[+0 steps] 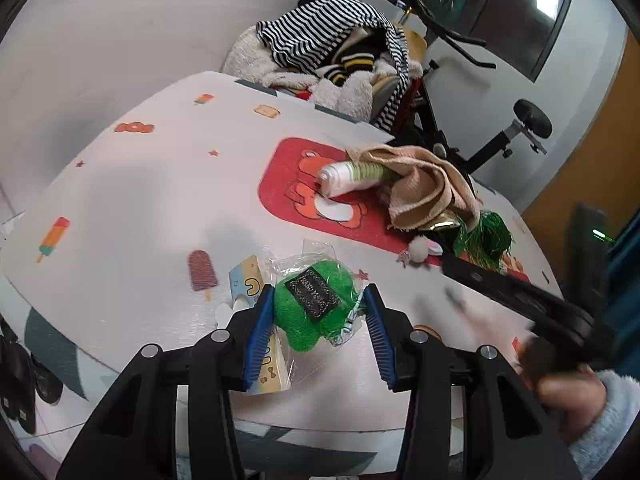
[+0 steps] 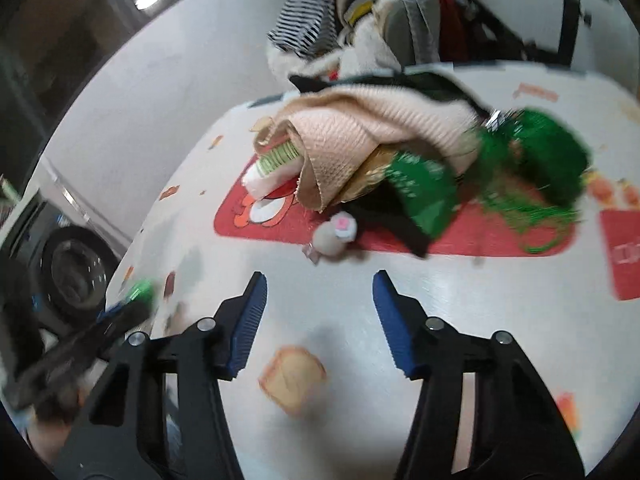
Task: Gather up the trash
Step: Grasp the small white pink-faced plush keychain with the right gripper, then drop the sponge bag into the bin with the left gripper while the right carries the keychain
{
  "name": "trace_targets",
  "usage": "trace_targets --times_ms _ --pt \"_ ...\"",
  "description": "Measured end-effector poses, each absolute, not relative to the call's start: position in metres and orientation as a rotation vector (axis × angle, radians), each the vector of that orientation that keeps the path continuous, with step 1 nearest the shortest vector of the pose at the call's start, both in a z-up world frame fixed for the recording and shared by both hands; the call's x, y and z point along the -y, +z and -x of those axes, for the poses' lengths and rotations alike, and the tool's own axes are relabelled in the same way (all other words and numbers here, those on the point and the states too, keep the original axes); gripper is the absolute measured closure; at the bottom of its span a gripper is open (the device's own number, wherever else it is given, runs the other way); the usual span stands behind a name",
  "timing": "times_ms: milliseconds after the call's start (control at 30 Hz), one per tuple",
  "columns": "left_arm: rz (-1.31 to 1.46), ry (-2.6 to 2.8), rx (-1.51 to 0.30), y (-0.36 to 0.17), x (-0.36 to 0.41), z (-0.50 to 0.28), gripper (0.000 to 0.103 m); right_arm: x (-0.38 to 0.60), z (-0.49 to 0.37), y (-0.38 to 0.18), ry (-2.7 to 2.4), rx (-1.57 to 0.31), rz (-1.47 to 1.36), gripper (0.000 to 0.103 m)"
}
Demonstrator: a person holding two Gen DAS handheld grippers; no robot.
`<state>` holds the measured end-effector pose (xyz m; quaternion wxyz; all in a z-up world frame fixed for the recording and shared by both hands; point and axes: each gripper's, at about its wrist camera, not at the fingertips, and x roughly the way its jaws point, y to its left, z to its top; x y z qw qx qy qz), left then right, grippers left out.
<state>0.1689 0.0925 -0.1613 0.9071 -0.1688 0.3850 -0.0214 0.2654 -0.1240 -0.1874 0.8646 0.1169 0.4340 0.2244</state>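
While the left gripper (image 1: 318, 322) is held low over a white table (image 1: 132, 200) printed with ice lollies and sweets, a bright green plush item (image 1: 316, 312) sealed in clear plastic wrap is seen lying between its blue-padded fingers (image 1: 260, 332). The left pad appears to touch the plush, and a small gap is seen at the right pad, so the jaws are spread around the packet rather than clamped on it. A pale yellow and blue card packet (image 1: 256, 284) lies partly beneath the wrapped plush. Further back, on a red cartoon mat (image 1: 280, 184), a white and green striped roll (image 1: 352, 174) is half covered by a crumpled beige knitted cloth (image 1: 424, 188). A tangle of green tinsel (image 1: 490, 236) and a small white pompom with pink (image 1: 422, 249) are found just beside the cloth. Striped clothing (image 1: 328, 36) is heaped on a chair behind the table.

From the right wrist view, the right gripper (image 2: 320, 316) is shown spread wide and empty above bare tabletop, with a printed toast picture (image 2: 292, 378) below it. The same cloth (image 2: 360, 140), tinsel (image 2: 536, 168) and pompom (image 2: 334, 234) are seen ahead of it, blurred.
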Motion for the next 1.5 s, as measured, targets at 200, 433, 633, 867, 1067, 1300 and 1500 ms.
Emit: trace_targets --times_ms 200,433,633,867,1067,1300,1500 --pt "0.366 -0.053 -0.777 -0.159 -0.098 -0.159 0.059 0.104 -0.299 -0.201 0.364 -0.944 -0.315 0.053" --pt "0.398 -0.065 -0.772 -0.16 -0.099 -0.15 0.059 0.085 -0.309 -0.205 0.287 -0.971 -0.177 0.079" --pt "0.389 -0.085 -0.771 -0.155 -0.09 -0.14 0.059 0.093 -0.273 -0.187 0.364 -0.908 -0.134 0.081" --pt "0.344 -0.144 -0.776 -0.147 -0.063 -0.12 0.059 0.138 -0.212 -0.167 0.445 -0.804 -0.097 0.082" --pt "0.281 -0.237 -0.772 -0.14 -0.022 -0.095 0.059 0.173 -0.16 -0.151 0.499 -0.723 -0.05 0.082" --pt "0.23 -0.296 -0.79 -0.148 0.014 -0.065 0.059 0.219 -0.107 -0.151 0.515 -0.681 -0.056 0.081" --pt "0.134 -0.342 -0.809 -0.16 0.038 -0.042 0.058 0.243 -0.077 -0.166 0.485 -0.68 -0.08 0.081"
